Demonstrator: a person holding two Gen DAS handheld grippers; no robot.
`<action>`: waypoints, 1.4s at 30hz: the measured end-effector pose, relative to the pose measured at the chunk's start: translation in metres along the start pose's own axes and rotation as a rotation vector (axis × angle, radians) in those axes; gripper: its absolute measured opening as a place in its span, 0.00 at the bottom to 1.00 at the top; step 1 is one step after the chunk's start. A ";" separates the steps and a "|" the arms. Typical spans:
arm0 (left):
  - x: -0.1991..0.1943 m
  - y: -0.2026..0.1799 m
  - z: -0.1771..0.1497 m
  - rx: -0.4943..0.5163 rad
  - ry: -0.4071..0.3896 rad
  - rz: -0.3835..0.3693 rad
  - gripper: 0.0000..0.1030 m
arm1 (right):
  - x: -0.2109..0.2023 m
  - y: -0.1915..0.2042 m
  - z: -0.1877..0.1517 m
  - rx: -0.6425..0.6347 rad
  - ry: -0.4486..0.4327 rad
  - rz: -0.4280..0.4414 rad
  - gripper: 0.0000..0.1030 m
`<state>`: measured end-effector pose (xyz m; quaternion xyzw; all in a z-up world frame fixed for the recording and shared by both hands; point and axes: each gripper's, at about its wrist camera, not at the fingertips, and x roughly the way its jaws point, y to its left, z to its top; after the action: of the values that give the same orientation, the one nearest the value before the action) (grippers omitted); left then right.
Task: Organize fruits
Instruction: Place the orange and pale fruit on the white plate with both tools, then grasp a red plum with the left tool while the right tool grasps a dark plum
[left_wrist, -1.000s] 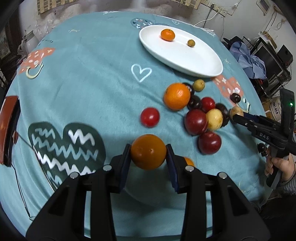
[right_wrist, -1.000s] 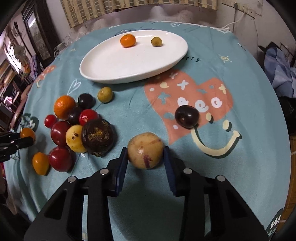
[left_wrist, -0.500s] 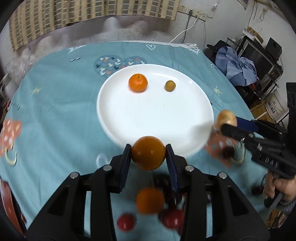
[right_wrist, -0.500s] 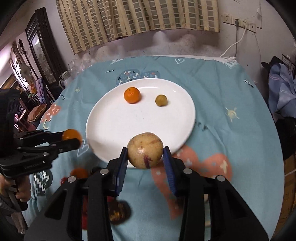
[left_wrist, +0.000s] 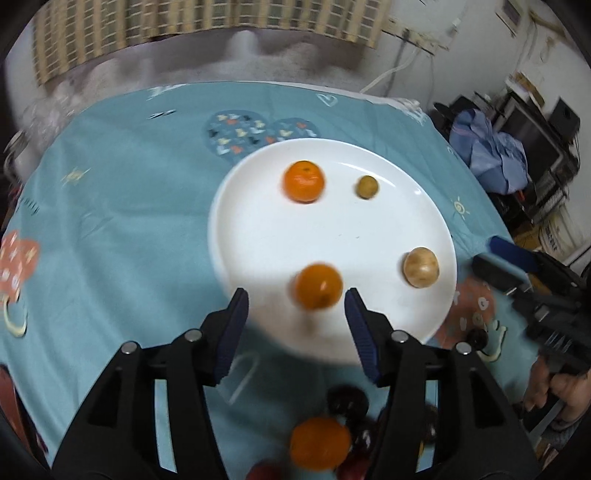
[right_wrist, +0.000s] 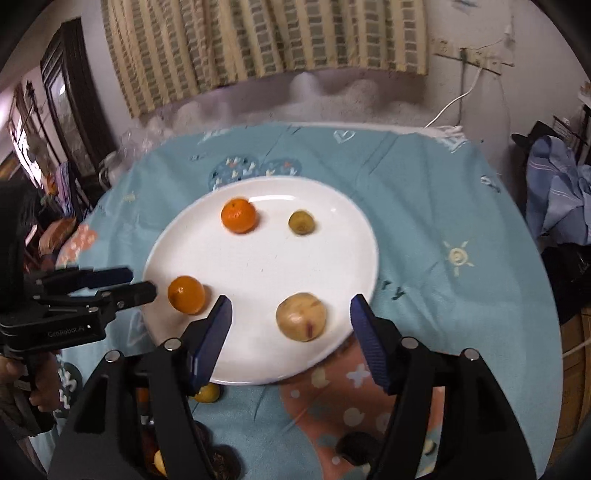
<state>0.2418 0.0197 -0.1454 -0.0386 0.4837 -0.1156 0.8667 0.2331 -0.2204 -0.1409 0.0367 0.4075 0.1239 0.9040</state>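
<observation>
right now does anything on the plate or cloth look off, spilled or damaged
Nothing stands out. The white plate sits flat on the cloth, holding two oranges, a small greenish fruit and a pale yellow fruit, all apart and whole. More fruit is still on the cloth, unspilled.

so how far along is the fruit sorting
Four fruits sit on the white plate: a tangerine, a small greenish fruit, an orange and a pale yellow fruit. The left gripper and right gripper are opening with nothing gripped. Left: another orange and several dark red fruits on the cloth.
</observation>
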 end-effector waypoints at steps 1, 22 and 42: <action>-0.006 0.003 -0.006 -0.009 -0.003 0.005 0.54 | -0.010 -0.004 -0.002 0.023 -0.007 -0.001 0.65; -0.041 0.024 -0.141 -0.008 0.107 0.069 0.54 | -0.089 0.007 -0.096 0.069 0.080 -0.008 0.66; -0.020 0.024 -0.139 -0.016 0.144 -0.004 0.27 | -0.083 -0.004 -0.100 0.092 0.104 -0.021 0.66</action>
<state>0.1180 0.0541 -0.2062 -0.0380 0.5458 -0.1161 0.8290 0.1068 -0.2491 -0.1479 0.0674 0.4597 0.0970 0.8802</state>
